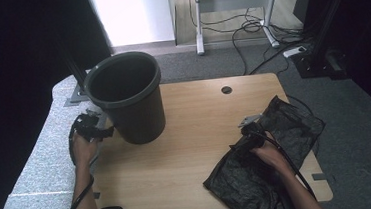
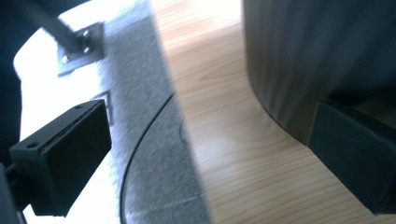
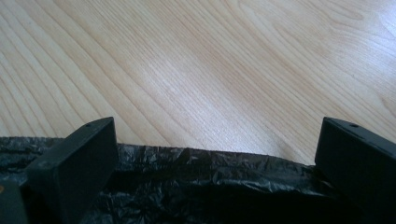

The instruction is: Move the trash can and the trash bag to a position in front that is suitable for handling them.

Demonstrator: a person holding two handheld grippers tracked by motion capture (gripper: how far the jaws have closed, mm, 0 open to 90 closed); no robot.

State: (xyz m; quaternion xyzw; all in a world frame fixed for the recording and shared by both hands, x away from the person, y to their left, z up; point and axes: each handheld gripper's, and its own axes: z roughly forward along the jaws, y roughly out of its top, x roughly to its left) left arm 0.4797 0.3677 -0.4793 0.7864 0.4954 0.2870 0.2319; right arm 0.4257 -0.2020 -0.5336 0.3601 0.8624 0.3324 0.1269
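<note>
Where the black plastic bag (image 1: 272, 148) lies flat on the wooden table's (image 1: 196, 134) right side, the right gripper (image 1: 243, 135) hovers over its edge, jaws spread. The left gripper (image 1: 95, 132), jaws spread, sits beside the dark bin (image 1: 127, 96).

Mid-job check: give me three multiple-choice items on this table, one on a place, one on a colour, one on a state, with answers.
1. Where does the bin stand?
A. table's far left
B. table's near right
C. on the floor

2. What colour is the plastic bag?
A. white
B. black
C. blue

3. How is the right claw?
A. shut on the bag
B. open over the bag's edge
C. shut on the bin

Answers: 1 A, the high view shows it by the left claw. 2 B, crinkled black film. 3 B, jaws wide apart.
</note>
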